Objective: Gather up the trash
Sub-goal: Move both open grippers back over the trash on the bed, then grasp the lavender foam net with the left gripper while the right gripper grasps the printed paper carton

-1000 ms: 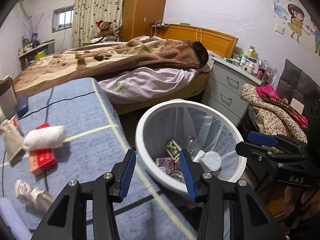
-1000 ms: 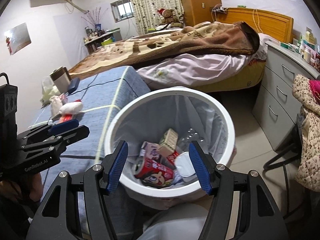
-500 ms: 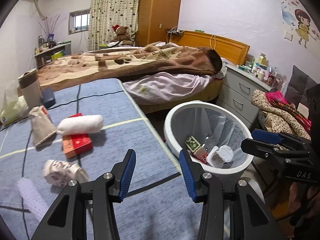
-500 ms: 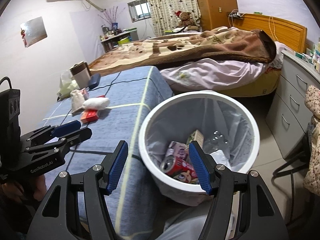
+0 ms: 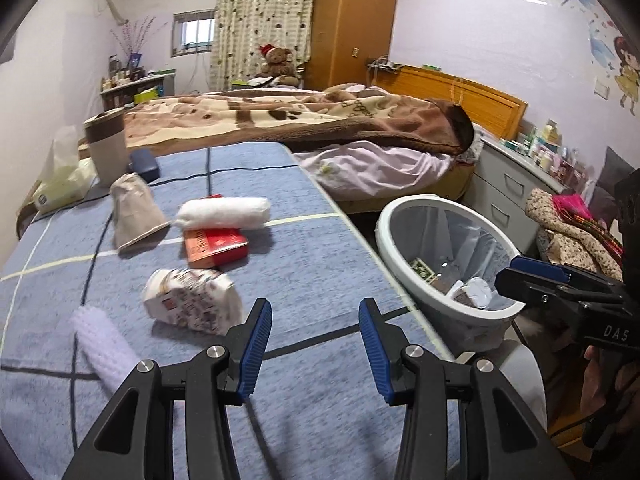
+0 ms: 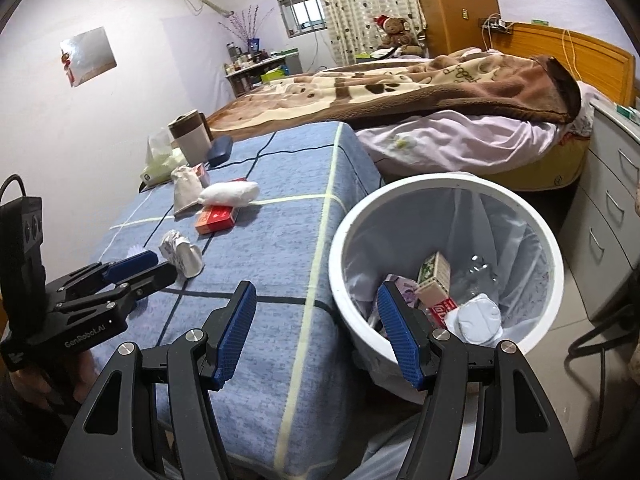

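A white trash bin with a clear liner stands beside the blue-clothed table and holds cartons, a can and a crushed cup. On the table lie a crumpled printed wrapper, a red box, a white roll, a brown paper bag and a white fuzzy piece. My left gripper hovers open over the cloth, just right of the wrapper, with nothing between its fingers. My right gripper is open and empty above the gap between table edge and bin.
A lidded cup, a tissue pack and a dark blue case sit at the table's far end. A bed with a brown blanket lies beyond. A grey drawer unit stands right of the bin.
Both grippers have swung left, away from the bin and toward the table. The left gripper now sits over the cloth near the crumpled wrapper. Neither opening has changed.
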`<state>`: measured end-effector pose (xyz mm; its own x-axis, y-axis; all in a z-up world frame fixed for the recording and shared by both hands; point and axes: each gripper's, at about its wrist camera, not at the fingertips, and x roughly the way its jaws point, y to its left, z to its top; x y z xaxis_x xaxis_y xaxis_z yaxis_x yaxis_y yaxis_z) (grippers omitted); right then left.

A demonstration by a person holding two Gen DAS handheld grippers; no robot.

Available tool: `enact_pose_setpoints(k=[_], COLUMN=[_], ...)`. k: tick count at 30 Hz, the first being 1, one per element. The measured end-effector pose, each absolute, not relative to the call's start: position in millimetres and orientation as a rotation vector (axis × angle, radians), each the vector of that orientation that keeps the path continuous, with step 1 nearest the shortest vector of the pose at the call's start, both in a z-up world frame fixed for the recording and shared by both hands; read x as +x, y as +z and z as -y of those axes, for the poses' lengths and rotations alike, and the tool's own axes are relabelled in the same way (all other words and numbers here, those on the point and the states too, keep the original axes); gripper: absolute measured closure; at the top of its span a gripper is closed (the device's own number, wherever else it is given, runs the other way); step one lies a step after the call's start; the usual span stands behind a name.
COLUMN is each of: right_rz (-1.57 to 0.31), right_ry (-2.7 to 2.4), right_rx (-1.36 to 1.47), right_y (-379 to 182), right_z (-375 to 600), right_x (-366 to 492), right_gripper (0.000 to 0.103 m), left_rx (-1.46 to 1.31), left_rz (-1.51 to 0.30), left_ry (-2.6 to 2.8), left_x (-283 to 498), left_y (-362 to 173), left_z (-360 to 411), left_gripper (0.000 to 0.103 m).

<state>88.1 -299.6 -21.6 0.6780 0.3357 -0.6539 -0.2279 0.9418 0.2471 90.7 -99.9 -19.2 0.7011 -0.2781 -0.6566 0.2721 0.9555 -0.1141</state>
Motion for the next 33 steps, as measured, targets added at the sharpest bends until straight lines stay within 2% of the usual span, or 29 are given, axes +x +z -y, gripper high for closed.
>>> enact_pose_setpoints(k=[19,33], right_rz=[-0.748,-0.79], right_ry=[0.489,0.529], right_rx=[0.061,0.038], right_y=[-6.1,-13.3], right_z=[247.7,220.9], right_x=[96.7,112.1], right_gripper=[0.038,0.039], left_rx=[-0.092,-0.305], left_rz=[-0.753,-0.874], left_ry=[-0.066,0.048], left_x=[80.0,104.2], left_y=[-21.6,-63.9], left_z=[14.2,-31.6], left_gripper=[0.058,0.058])
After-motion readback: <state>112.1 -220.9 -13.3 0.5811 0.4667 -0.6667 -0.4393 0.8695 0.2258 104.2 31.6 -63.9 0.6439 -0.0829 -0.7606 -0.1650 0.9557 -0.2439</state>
